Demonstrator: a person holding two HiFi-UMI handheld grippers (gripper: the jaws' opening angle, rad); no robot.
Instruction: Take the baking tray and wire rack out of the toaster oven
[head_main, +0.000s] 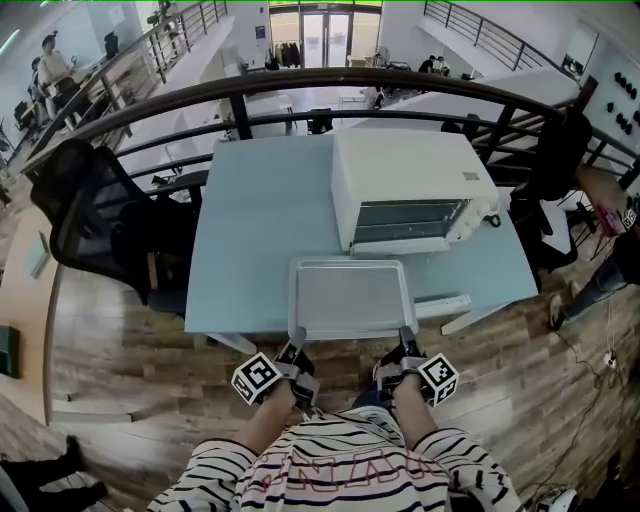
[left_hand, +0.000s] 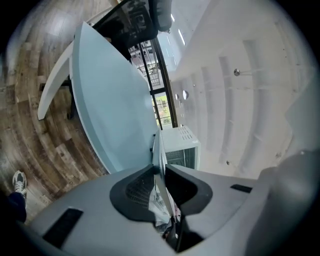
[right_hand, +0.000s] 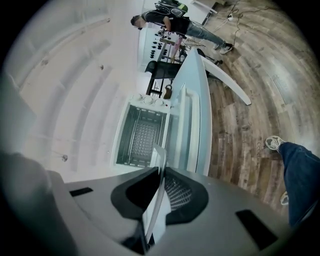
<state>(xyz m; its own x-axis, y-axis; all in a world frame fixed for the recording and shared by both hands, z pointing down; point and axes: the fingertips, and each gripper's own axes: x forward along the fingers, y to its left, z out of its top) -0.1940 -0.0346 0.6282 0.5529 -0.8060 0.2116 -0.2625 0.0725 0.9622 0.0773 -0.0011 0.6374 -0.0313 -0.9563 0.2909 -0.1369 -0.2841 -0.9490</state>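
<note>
Baking tray (head_main: 350, 297) clamped; toaster oven (head_main: 410, 180) open

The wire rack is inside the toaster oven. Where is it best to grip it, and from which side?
Probably the front edge of the wire rack, coming in level from the open front of the toaster oven, over the lowered door. It lies flat inside, so likely only that edge is reachable.

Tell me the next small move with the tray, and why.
Probably lower the baking tray onto the table and let go. The left gripper and right gripper are both shut on its near rim, it is fully out of the toaster oven, and the wire rack sits inside, waiting for a free gripper.
</note>
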